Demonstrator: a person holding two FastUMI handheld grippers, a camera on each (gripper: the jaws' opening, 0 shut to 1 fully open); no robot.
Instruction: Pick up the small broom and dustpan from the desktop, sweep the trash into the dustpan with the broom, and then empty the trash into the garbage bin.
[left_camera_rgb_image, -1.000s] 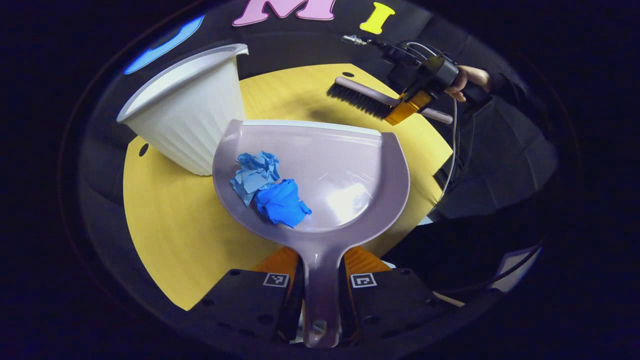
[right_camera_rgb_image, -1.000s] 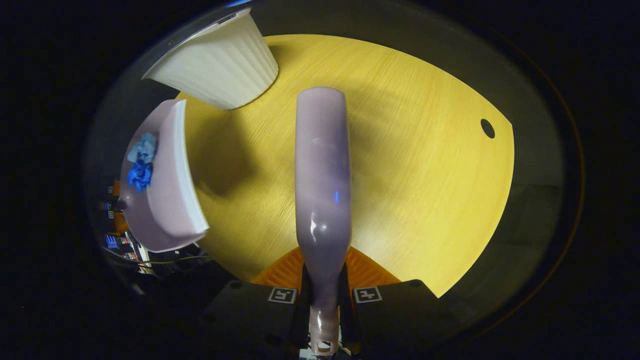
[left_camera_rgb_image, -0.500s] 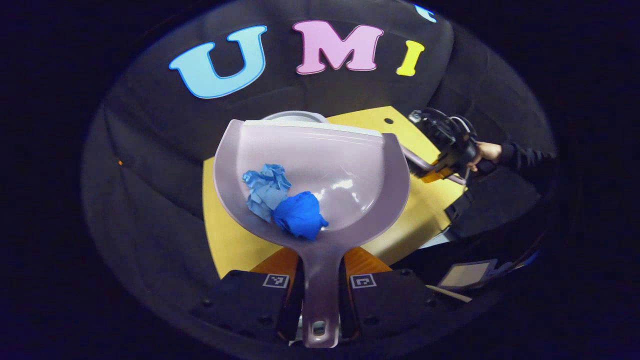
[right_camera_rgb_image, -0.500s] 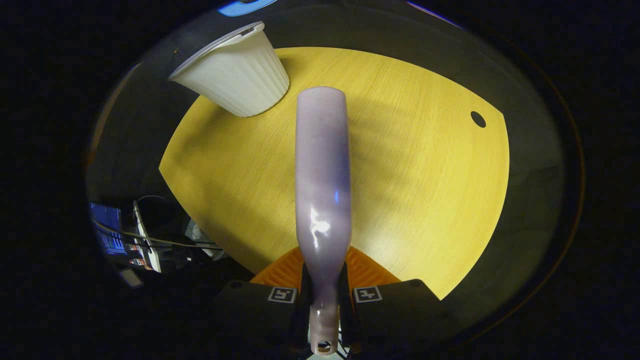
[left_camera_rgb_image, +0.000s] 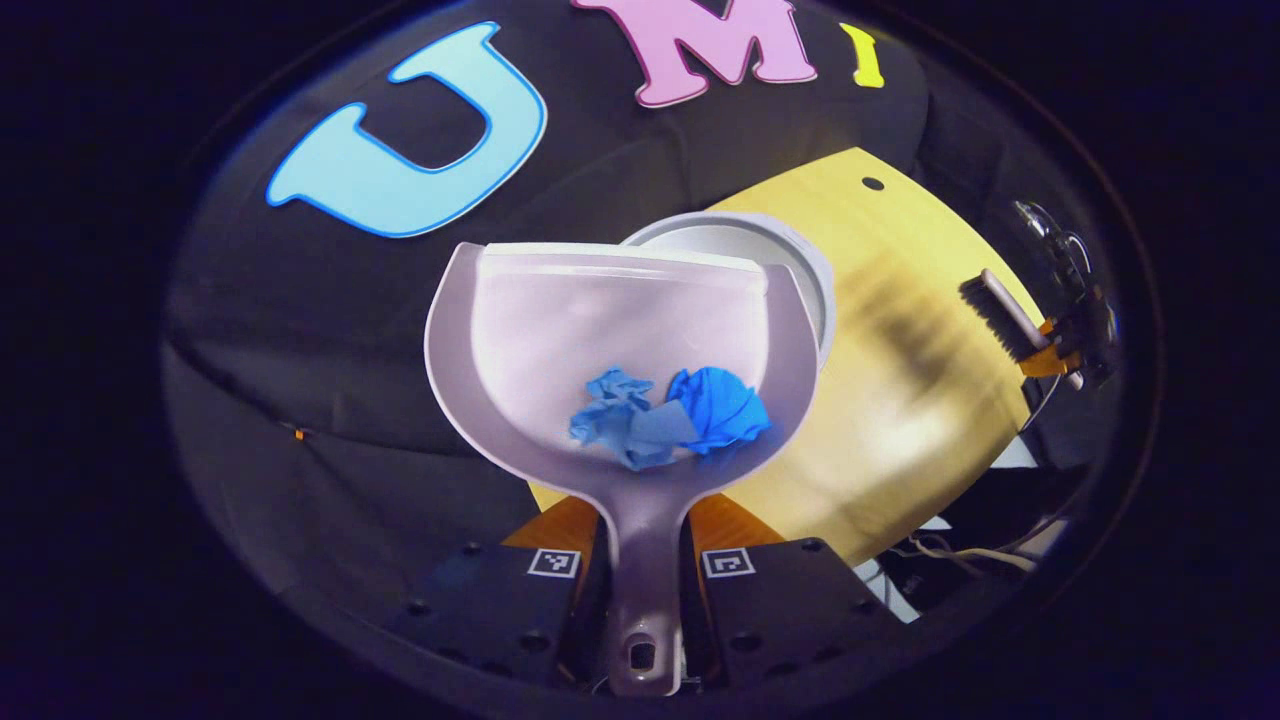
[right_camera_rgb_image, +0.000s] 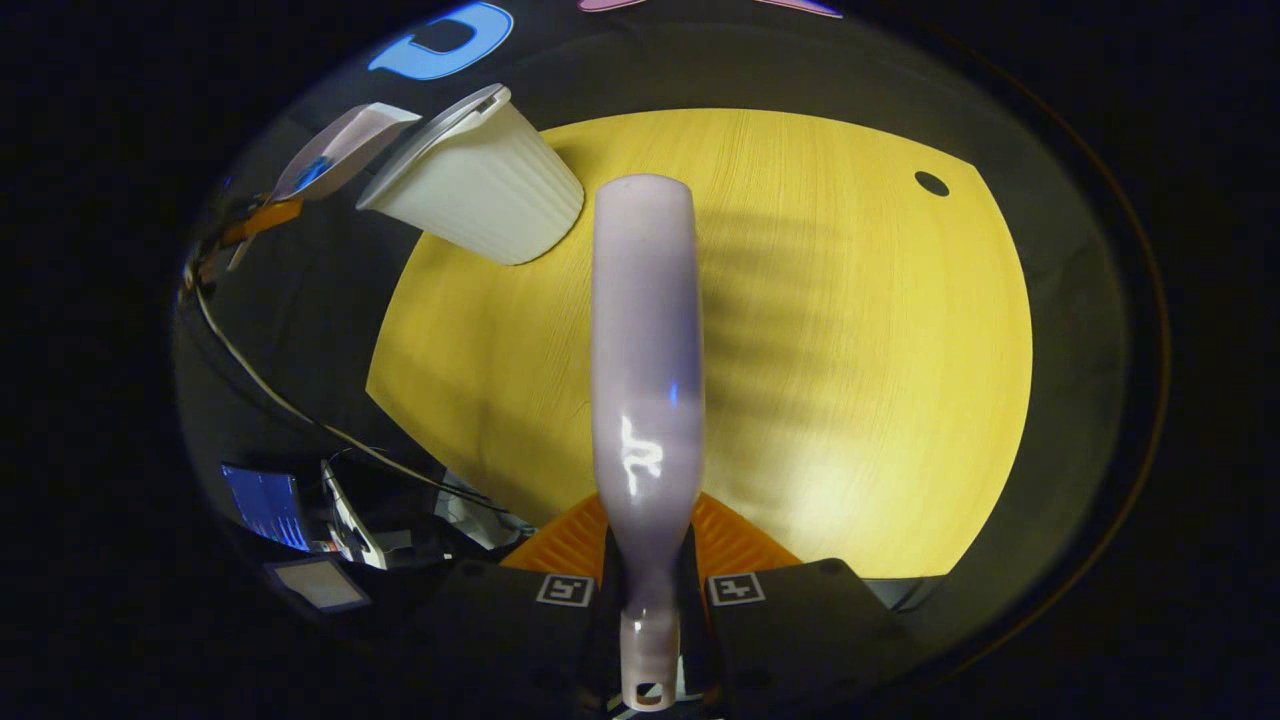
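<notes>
left tongs (left_camera_rgb_image: 640, 560) clamp dustpan (left_camera_rgb_image: 620, 340) handle, raised by the bin (left_camera_rgb_image: 800, 260) rim at 1 o'clock for tipping | blue trash (left_camera_rgb_image: 670, 415) pooled near handle | right tongs (right_camera_rgb_image: 648, 580) clamp broom (right_camera_rgb_image: 645, 380), parked over counter (right_camera_rgb_image: 850, 350)

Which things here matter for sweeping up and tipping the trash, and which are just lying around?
Part of the job:
dustpan, held by its handle
blue paper scraps in the dustpan
brush
white bin
yellow table

Lying about:
cables beside the table
screen down past the table edge
</notes>
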